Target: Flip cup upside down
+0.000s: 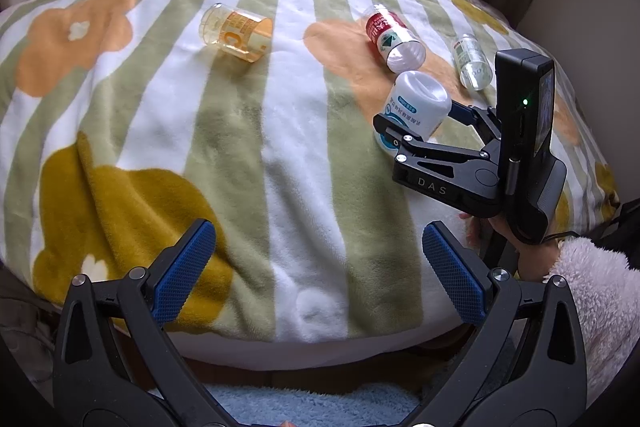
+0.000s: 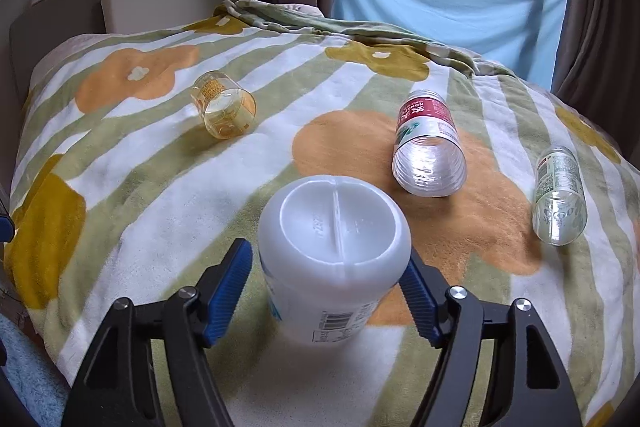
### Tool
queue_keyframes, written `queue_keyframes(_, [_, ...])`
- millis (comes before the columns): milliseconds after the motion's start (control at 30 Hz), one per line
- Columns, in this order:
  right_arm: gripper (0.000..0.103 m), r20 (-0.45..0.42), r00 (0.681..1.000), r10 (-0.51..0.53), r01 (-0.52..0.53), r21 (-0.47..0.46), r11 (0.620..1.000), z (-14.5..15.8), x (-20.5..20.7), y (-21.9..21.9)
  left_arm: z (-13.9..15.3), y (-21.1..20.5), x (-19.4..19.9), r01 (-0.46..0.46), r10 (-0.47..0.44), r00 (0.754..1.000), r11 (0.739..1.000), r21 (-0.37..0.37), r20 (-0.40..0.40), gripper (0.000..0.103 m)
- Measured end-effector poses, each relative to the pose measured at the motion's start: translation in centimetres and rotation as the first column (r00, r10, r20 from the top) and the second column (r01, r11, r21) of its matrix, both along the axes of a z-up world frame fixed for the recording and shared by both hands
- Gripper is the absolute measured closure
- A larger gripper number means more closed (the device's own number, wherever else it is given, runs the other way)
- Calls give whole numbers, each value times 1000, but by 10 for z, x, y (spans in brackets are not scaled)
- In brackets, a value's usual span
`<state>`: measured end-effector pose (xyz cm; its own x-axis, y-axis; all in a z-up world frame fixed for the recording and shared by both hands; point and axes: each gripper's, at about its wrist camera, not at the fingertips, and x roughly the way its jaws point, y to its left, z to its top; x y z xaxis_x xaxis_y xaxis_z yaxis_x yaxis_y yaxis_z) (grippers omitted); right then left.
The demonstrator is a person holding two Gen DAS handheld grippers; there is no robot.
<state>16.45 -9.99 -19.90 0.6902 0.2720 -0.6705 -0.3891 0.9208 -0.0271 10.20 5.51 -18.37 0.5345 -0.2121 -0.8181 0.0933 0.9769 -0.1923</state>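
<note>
A white plastic cup (image 2: 332,259) with a blue-printed label stands upside down on the flowered blanket, its closed base up. My right gripper (image 2: 326,301) straddles it with its blue pads at both sides; the left pad stands slightly off the wall, the right pad is at the wall. In the left wrist view the same cup (image 1: 414,107) sits between the right gripper's (image 1: 418,123) fingers. My left gripper (image 1: 318,275) is open and empty above the blanket's near edge.
Three cut-bottle cups lie on their sides on the blanket (image 2: 160,211): an amber one (image 2: 224,109) at the back left, a red-labelled clear one (image 2: 430,149) behind the white cup, a green-labelled clear one (image 2: 558,193) at the right. Curtains and a blue sheet hang behind.
</note>
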Motion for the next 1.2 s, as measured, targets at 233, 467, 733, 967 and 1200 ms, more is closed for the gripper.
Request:
queue_keyframes(233, [0,47,998,-42,41,34,999,8,-1,-8,7,-1,-3,0,0,1000,1000,8,17,0])
queue_keyframes(467, [0,88,996,-20,12,91,996,52,-25,-20,27,-6,-13,1,-3,998,1000,24,65,0])
queue_keyframes(733, [0,140,983,-122,101,147,984,146,-65,-42,95,-11,-26,-37,21,969,998,60,246,0])
queue_keyframes(967, [0,252,937,-243,201,182,963,220,-123,-68,165,-21,-48,-83,35,886,993,83,462,0])
queue_keyframes(1200, [0,351,876,-332,286,176,942,247,-169,-86,197,-30,-79,-139,64,806,987,82,589,0])
